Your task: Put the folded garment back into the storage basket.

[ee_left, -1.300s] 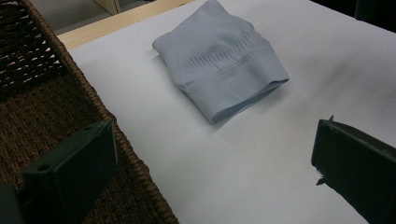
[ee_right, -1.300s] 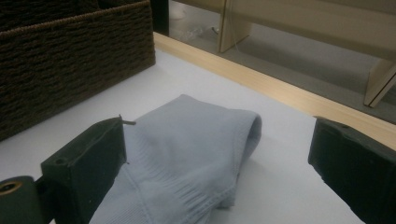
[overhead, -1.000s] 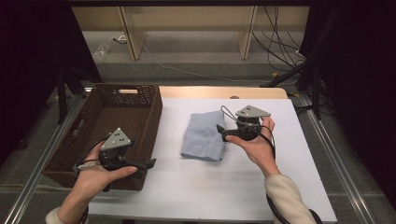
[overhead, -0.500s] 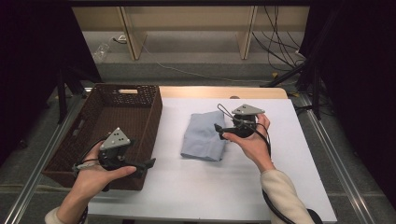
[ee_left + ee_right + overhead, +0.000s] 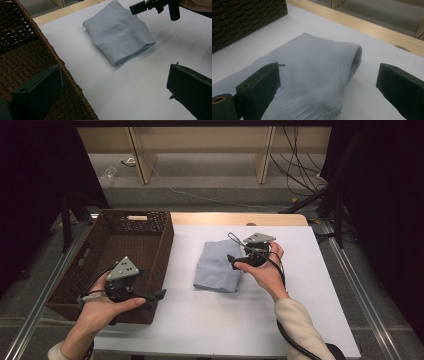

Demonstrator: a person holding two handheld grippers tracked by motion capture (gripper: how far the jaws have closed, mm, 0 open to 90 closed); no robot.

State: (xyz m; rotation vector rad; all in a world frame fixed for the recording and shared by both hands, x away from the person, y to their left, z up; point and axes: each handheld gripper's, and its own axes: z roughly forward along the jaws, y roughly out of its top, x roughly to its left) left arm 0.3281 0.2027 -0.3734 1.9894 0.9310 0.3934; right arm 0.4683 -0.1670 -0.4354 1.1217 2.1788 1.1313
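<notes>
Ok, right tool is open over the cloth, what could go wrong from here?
The cloth is folded in layers, so the right tool may pinch only the top one and it could unfold when lifted. The basket wall stands high beside it, so a hanging edge might snag on the rim. The left tool sits at that rim, possibly in the way.

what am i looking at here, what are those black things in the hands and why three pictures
A person at a table holds a hand-held tool with two black jaws in each hand: the left gripper and the right gripper. One picture comes from a camera above the white table; the other two come from small cameras riding on each gripper, looking out between its jaws. On the table lie a folded light blue cloth and a brown woven basket. Both grippers are open and hold nothing; the right one hovers just over the cloth, the left over the basket's near corner.
</notes>
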